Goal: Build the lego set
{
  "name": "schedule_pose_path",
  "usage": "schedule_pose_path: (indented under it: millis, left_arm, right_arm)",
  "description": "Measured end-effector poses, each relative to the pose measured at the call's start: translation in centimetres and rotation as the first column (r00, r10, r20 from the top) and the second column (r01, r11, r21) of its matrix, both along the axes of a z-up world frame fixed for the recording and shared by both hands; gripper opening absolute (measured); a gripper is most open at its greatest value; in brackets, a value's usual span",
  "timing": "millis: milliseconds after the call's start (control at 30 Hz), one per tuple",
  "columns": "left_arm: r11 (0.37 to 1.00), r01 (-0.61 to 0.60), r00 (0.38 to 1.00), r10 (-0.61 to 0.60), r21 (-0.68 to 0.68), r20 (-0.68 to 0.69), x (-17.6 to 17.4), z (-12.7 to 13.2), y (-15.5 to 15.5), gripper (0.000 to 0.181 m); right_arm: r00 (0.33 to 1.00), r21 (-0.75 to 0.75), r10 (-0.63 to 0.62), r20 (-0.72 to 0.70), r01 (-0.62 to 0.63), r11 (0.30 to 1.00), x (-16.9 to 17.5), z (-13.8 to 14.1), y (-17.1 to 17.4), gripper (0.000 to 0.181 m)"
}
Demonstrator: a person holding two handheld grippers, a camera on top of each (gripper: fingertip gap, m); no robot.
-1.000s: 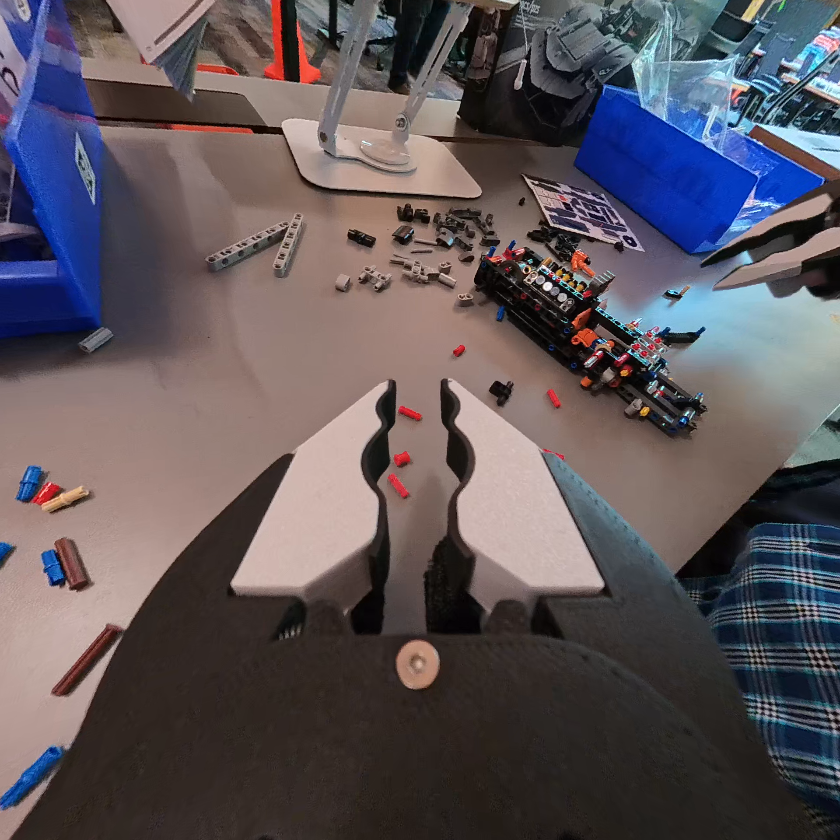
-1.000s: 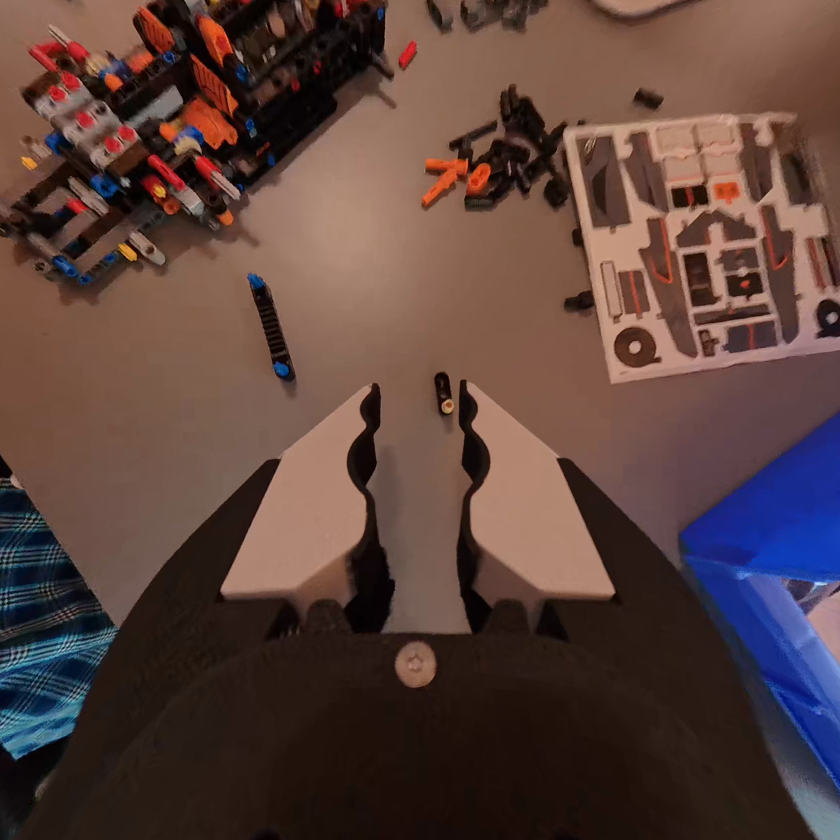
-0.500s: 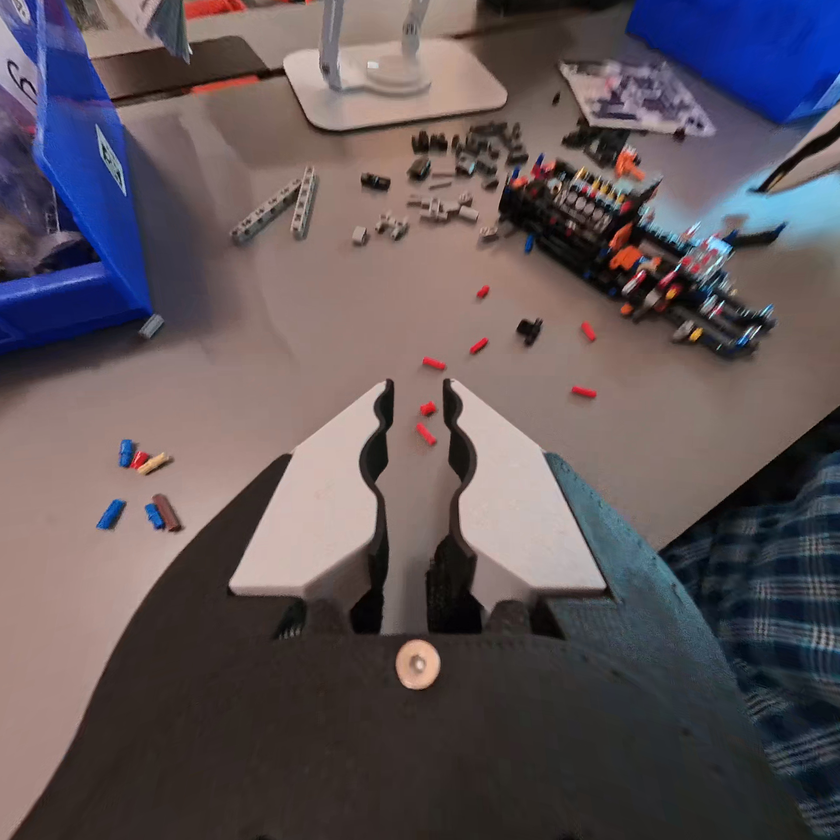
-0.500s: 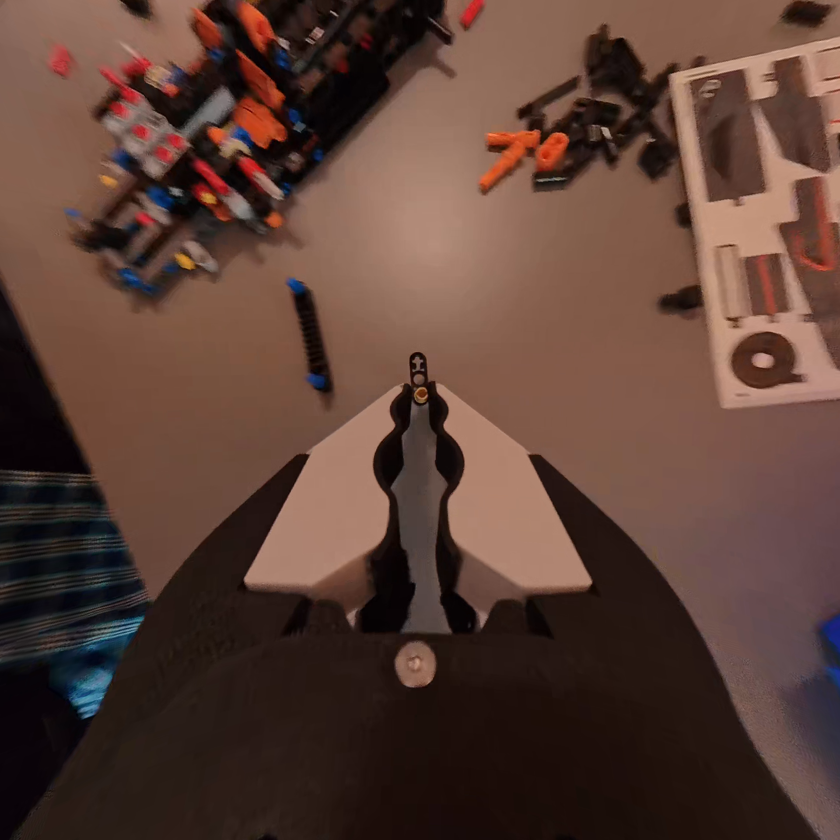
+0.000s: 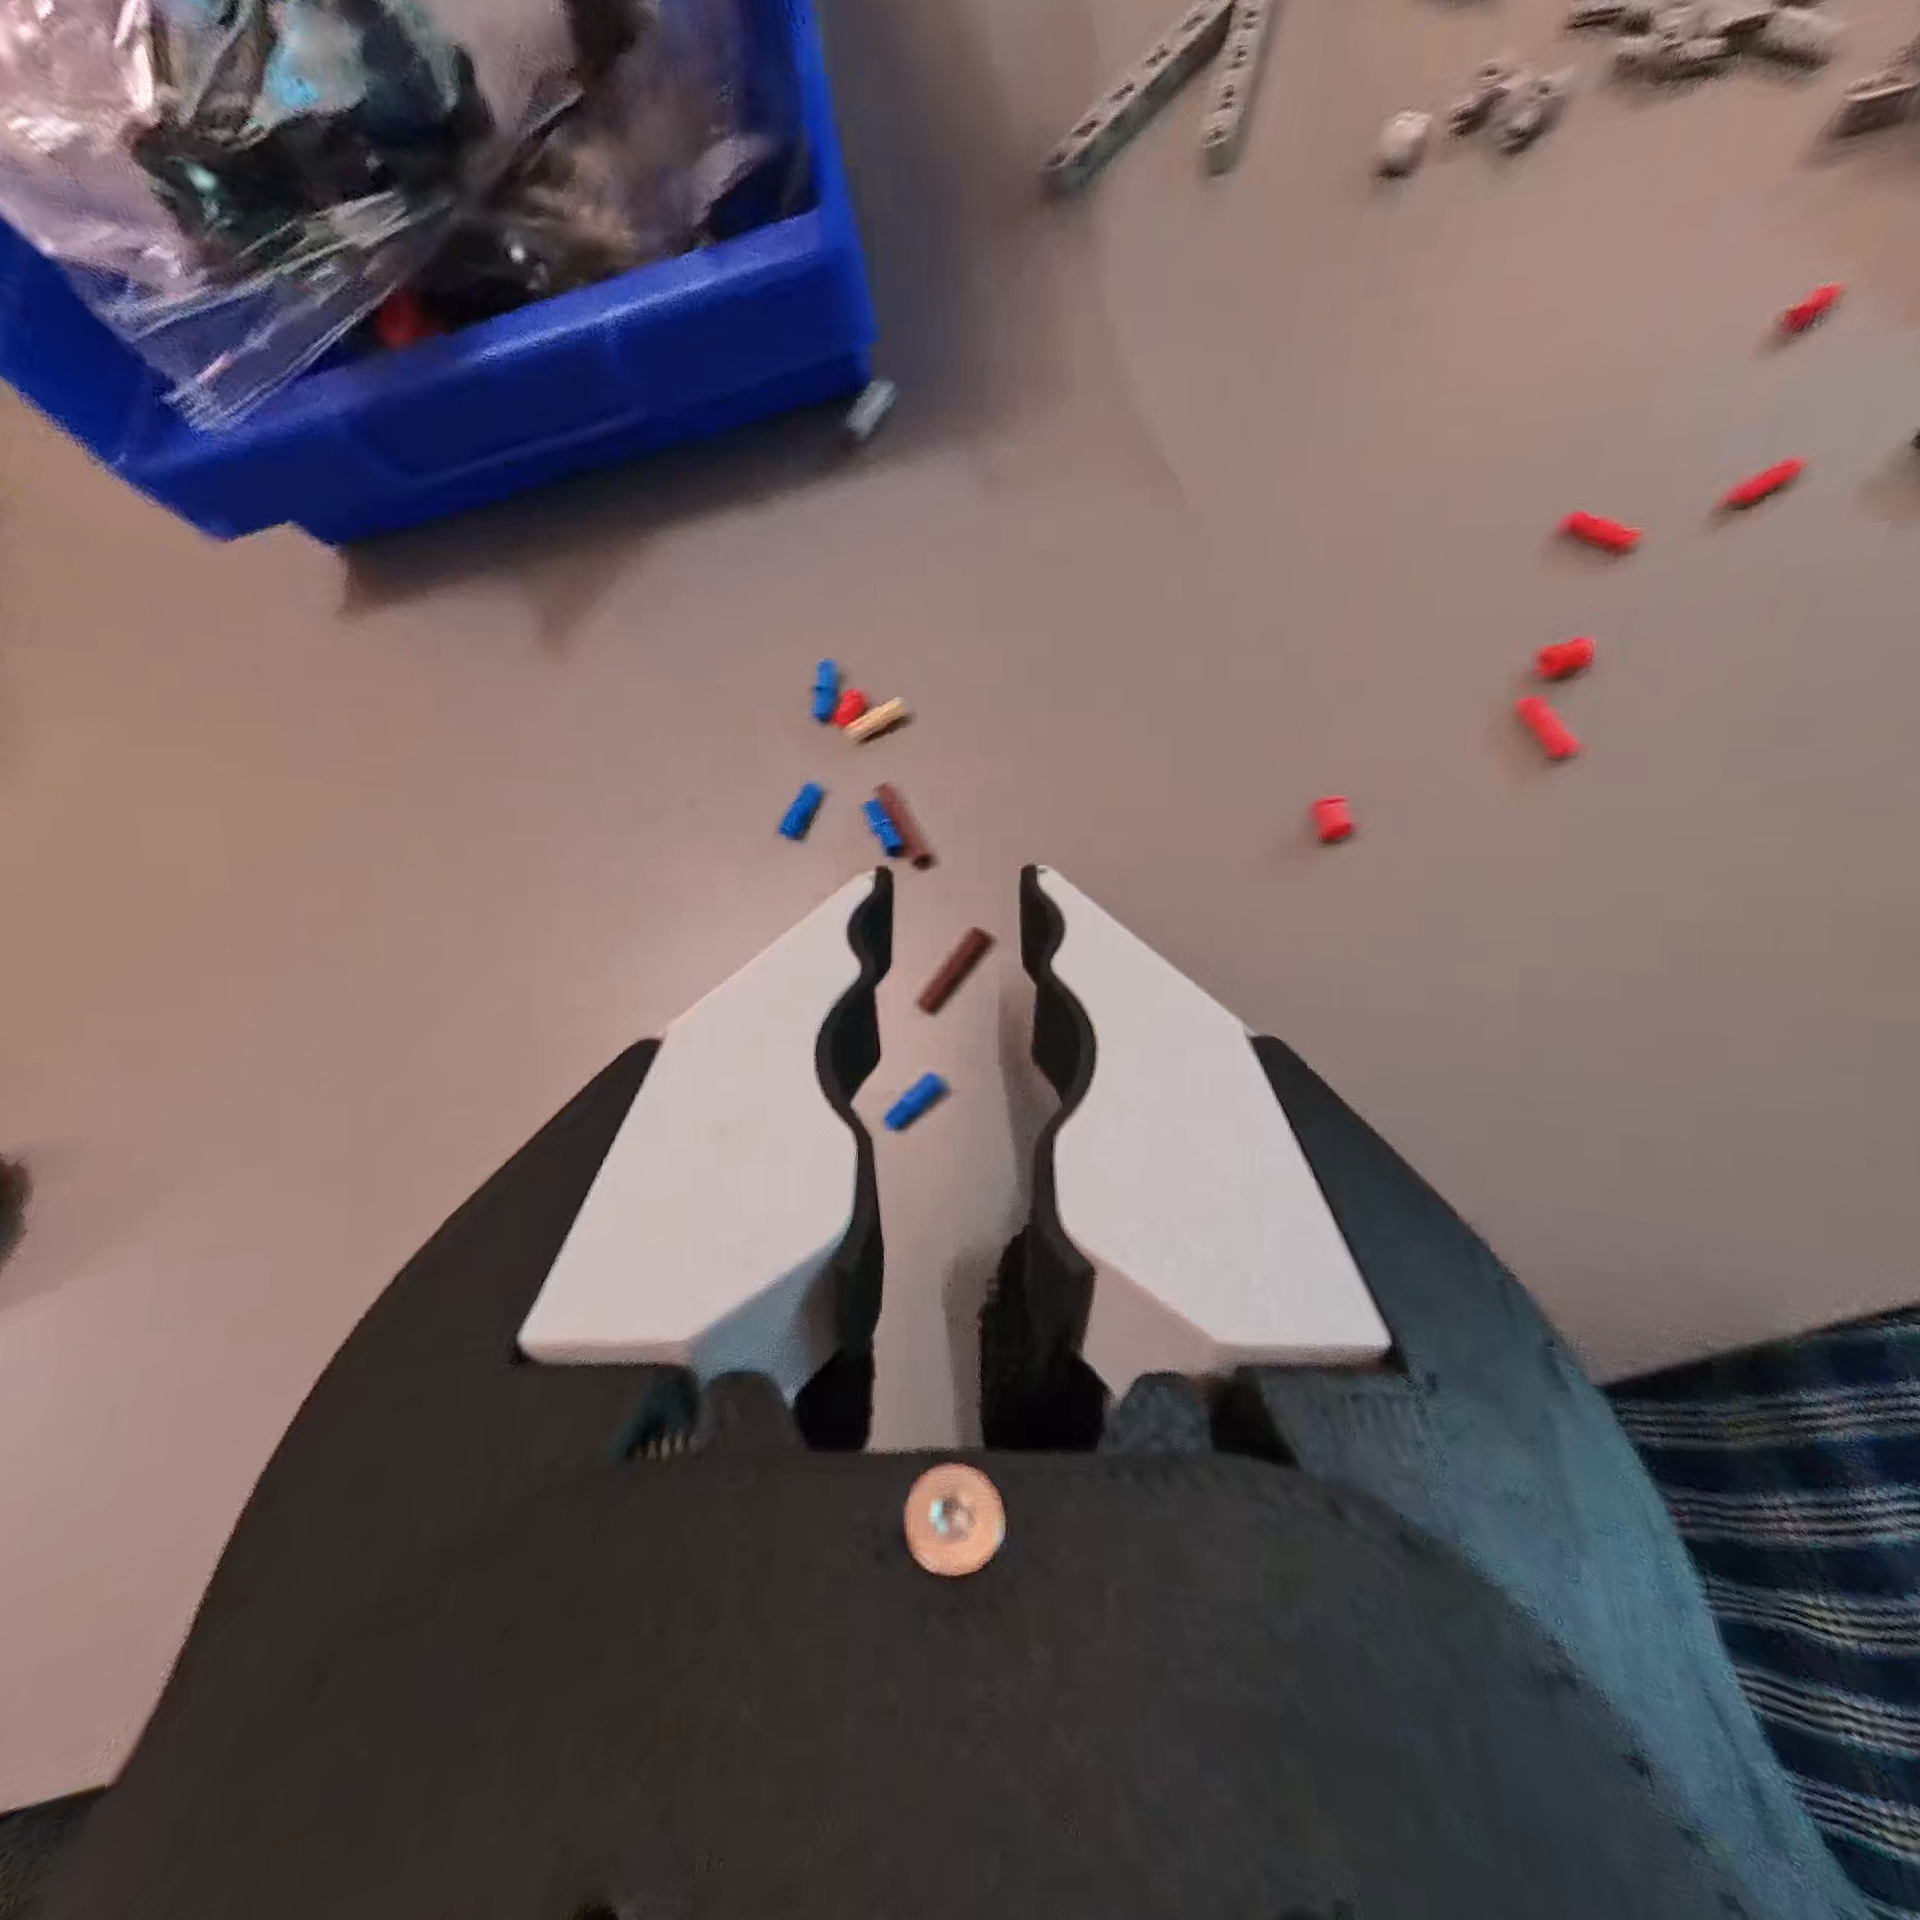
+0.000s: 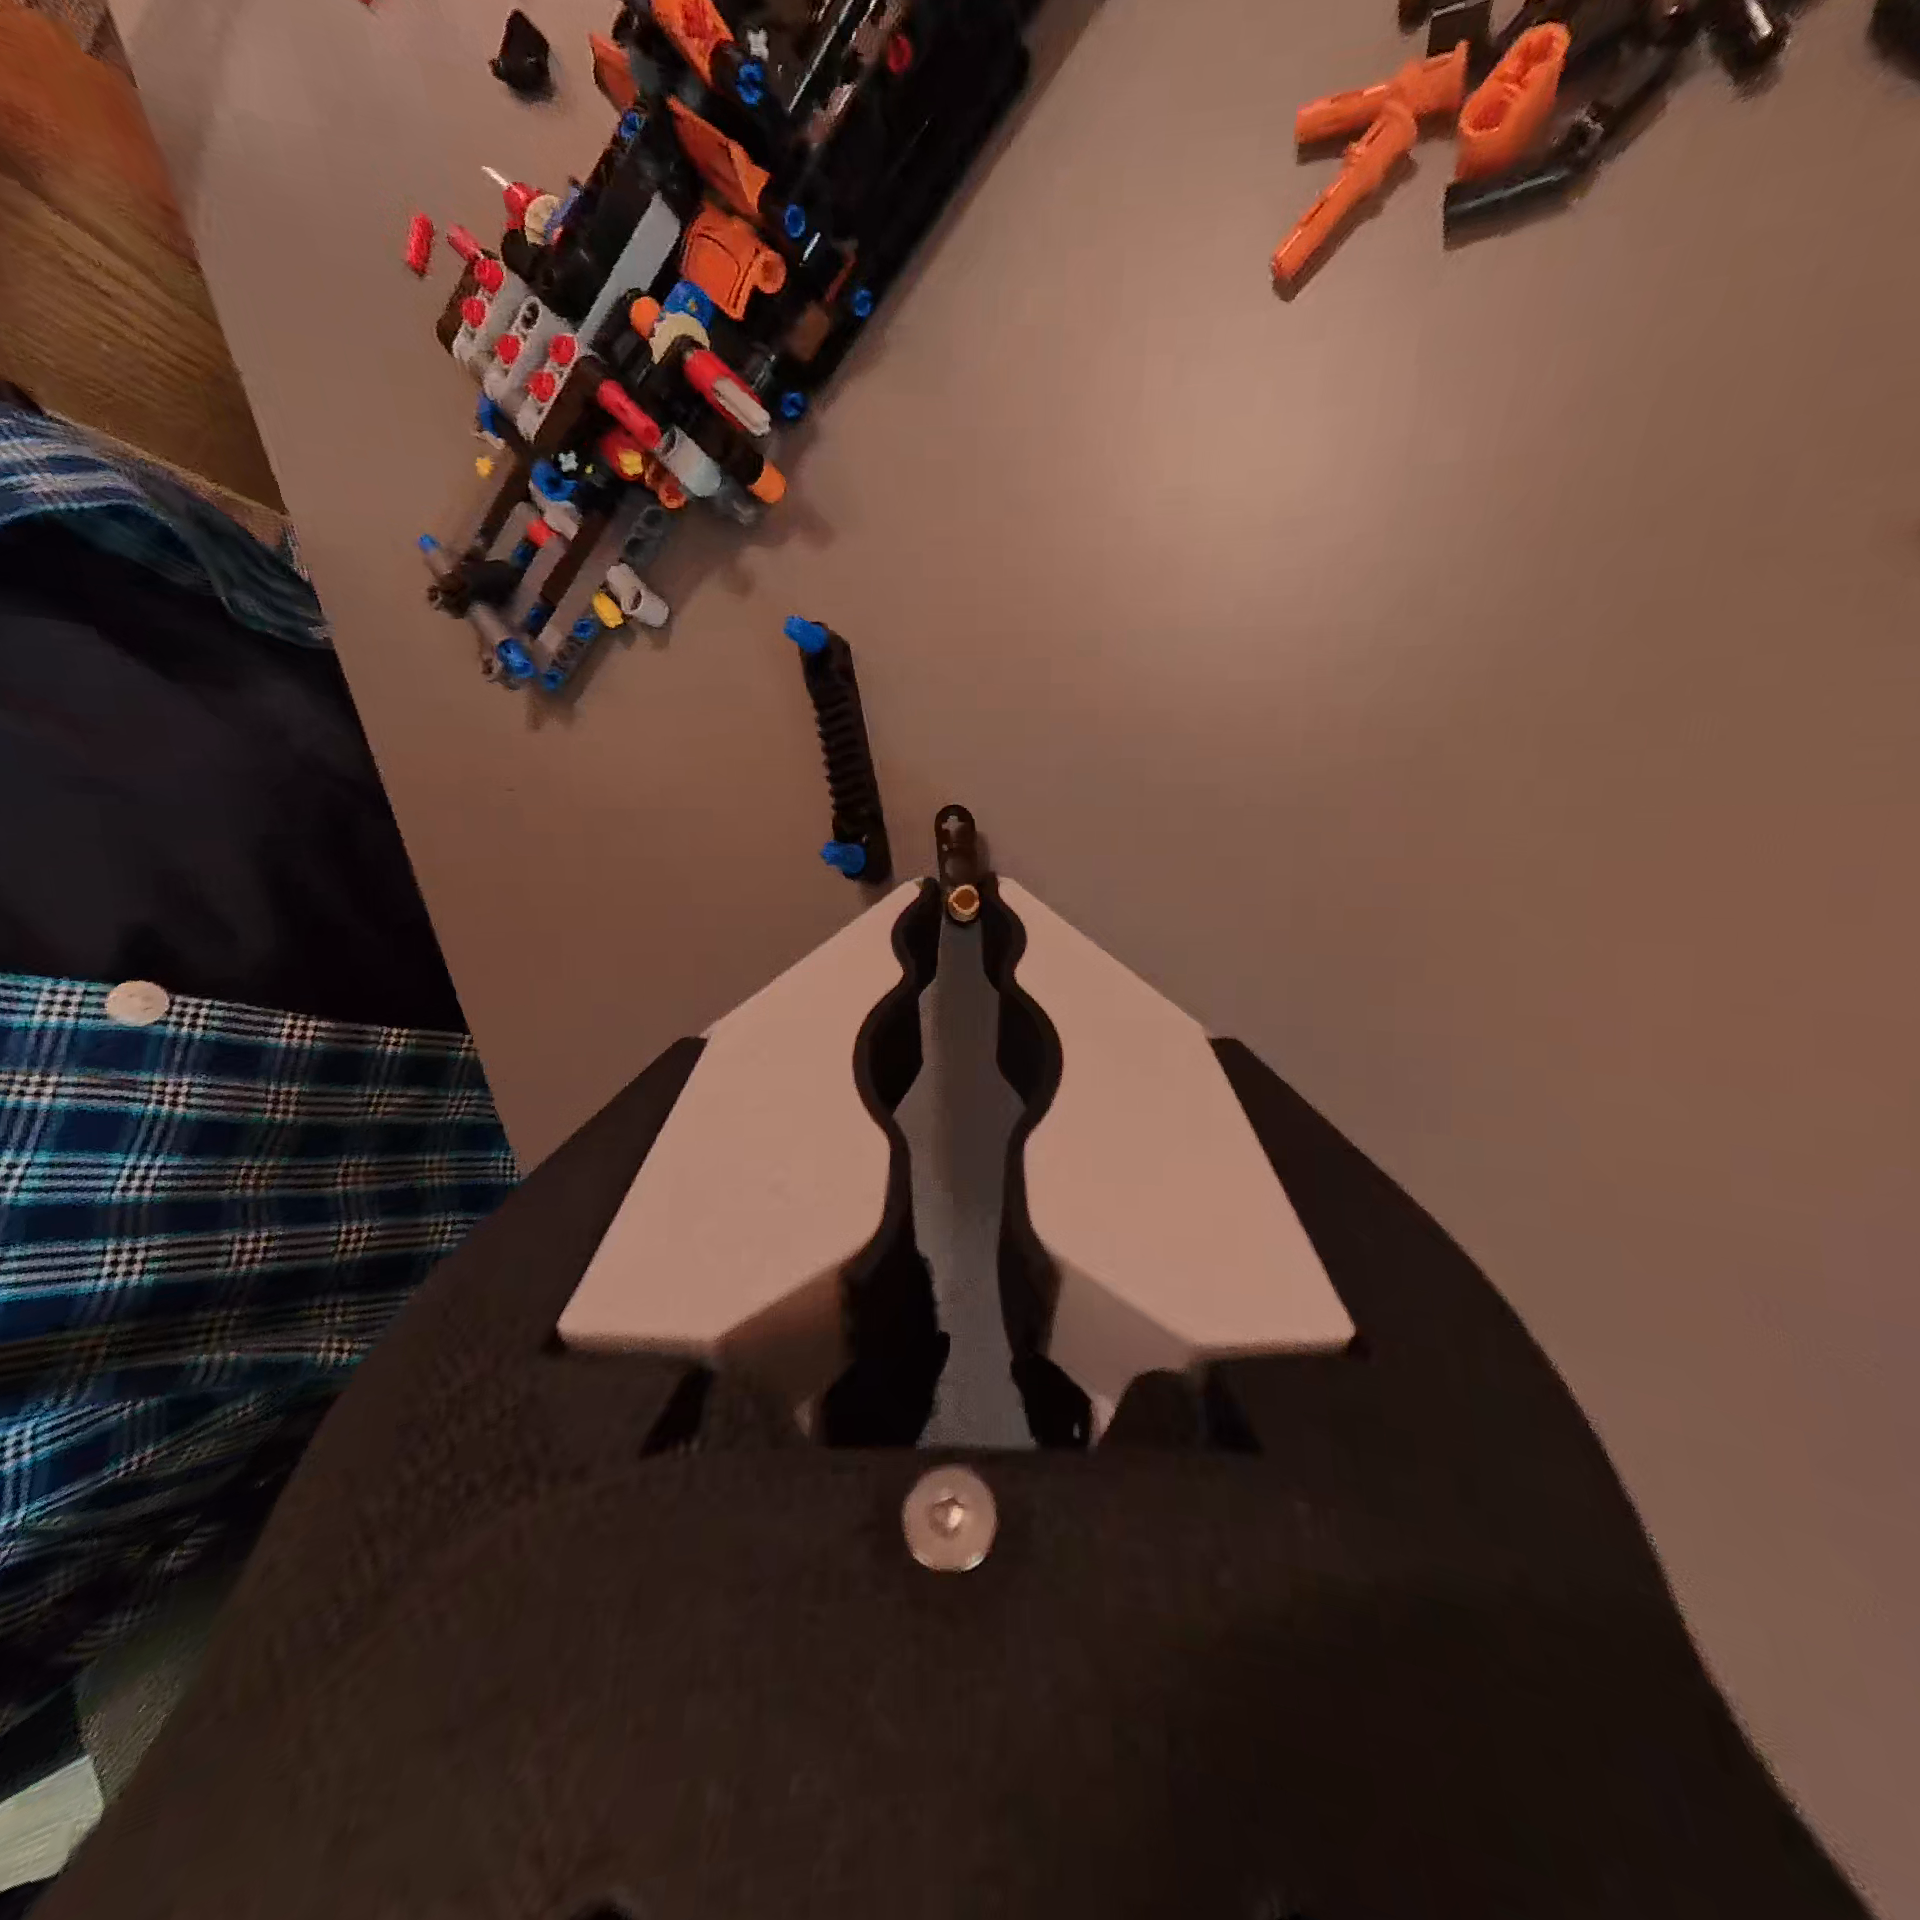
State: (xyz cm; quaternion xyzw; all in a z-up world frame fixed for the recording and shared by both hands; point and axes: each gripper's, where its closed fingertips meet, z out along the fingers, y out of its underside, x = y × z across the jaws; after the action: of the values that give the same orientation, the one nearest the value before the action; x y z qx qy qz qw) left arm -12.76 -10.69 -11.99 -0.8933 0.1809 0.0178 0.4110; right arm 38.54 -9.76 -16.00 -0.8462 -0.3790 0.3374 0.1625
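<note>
Two grippers work over a grey-brown worktop [image 5: 1195, 520]. The left gripper [image 5: 954, 875] hangs with its jaws spread above a scatter of small pins; a brown axle [image 5: 954, 969] and a blue pin [image 5: 914, 1100] show on the worktop through the gap between them. More blue, red and tan pins [image 5: 857, 707] lie just ahead, loose red pins [image 5: 1548, 717] off to the right, and a blue bin [image 5: 499, 416] holding plastic bags stands farther left. The right gripper [image 6: 958, 883] has its jaws pressed onto a small black link [image 6: 954, 840] with a tan pin in it, raised off the worktop. Just beside it lies a black toothed beam [image 6: 847, 764]; the partly built lego model [image 6: 665, 312] sits beyond, near the worktop edge. Orange parts [image 6: 1423, 135] lie far right.
</note>
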Motion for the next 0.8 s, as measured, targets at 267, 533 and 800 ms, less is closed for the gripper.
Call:
schedule_pose_path:
  millis: [267,533,800]
  left_arm:
    - [0.999,0.027,0.994,-0.031,-0.044,-0.104,-3.7,-1.1,2.4,0.024]
    - [0.980,0.143,0.981,-0.159,-0.139,-0.109,-3.8,-3.8,4.5,0.021]
    - [0.986,0.131,0.991,-0.133,-0.103,-0.021,-4.1,-3.8,5.1,0.004]
  right_arm:
    - [0.998,0.098,-0.037,0.056,0.031,0.995,0.2,0.1,1.5,0.019]
    - [0.997,0.122,-0.058,0.055,0.051,0.991,0.2,0.3,1.9,0.021]
    - [0.997,0.144,-0.070,0.027,0.066,0.987,0.0,0.8,1.7,0.021]
